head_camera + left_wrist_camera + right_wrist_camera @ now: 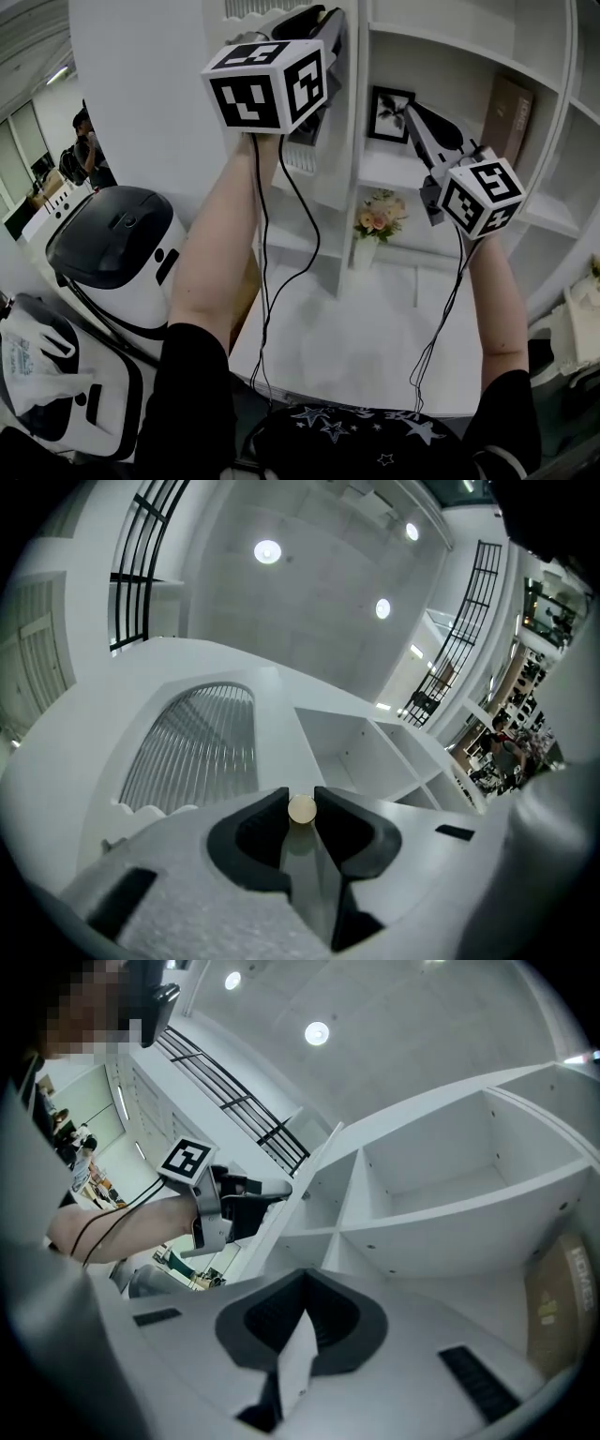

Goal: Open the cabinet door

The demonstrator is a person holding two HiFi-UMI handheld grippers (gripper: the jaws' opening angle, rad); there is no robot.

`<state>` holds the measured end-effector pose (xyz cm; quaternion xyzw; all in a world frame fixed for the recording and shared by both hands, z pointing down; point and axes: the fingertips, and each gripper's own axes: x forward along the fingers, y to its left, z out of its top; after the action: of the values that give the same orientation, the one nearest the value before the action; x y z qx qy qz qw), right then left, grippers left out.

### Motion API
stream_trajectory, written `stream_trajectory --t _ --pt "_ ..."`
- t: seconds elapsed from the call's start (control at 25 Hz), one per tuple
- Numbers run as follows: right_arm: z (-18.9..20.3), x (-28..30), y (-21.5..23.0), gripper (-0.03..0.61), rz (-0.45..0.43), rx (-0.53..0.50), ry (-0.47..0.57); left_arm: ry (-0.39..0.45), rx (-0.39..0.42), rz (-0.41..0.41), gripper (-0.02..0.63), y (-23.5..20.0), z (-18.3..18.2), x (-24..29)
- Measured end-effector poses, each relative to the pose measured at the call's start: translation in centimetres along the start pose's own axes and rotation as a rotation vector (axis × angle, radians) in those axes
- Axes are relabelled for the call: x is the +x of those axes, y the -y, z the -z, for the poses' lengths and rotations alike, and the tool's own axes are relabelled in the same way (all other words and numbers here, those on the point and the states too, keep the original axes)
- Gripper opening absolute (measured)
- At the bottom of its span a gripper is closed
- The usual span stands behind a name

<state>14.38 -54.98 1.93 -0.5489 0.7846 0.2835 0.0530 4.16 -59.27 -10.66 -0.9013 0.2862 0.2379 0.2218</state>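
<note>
- Swinging further toward nine o'clock, the cabinet door (pixel 197 752), already partly open, might meet the white machine (pixel 112 244) at eight o'clock in the head view. How close that machine stands is hard to judge from here.
- Clamped on the small round knob (pixel 301 810) at its twelve o'clock, the left gripper (pixel 301 797) holds it with the jaw tips only. A pull that strays off the hinge arc could let the knob pop free and stall the door.
- On the shelves sit a vase of flowers (pixel 378 217) and a picture frame (pixel 389 112). The right gripper (pixel 411 111), jaws together on nothing, hangs at the frame's three o'clock. A careless drift could knock either one.
</note>
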Motion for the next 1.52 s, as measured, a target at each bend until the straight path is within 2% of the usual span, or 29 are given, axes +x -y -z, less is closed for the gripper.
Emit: stream_trajectory --t 0.6,0.96,1.2,1.52 --pt "-1.9 -1.2 -4.8 0.006 0.12 0.018 -0.039 0.059 -0.098 0.128 0.094 -0.7 -3.8 -5.4" --pt "-1.7 -0.8 -8.3 0.006 0.145 0.071 -0.079 0.103 -0.167 0.201 0.094 -2.9 -6.2 -10.1" --pt "-3.3 0.5 -11.8 0.006 0.156 0.076 -0.049 0.139 -0.16 0.232 0.092 -5.7 -8.3 -14.4" --pt "-4.1 3.0 -16.3 0.006 0.145 0.105 -0.035 0.14 -0.278 0.308 0.095 -9.2 -9.4 -17.7"
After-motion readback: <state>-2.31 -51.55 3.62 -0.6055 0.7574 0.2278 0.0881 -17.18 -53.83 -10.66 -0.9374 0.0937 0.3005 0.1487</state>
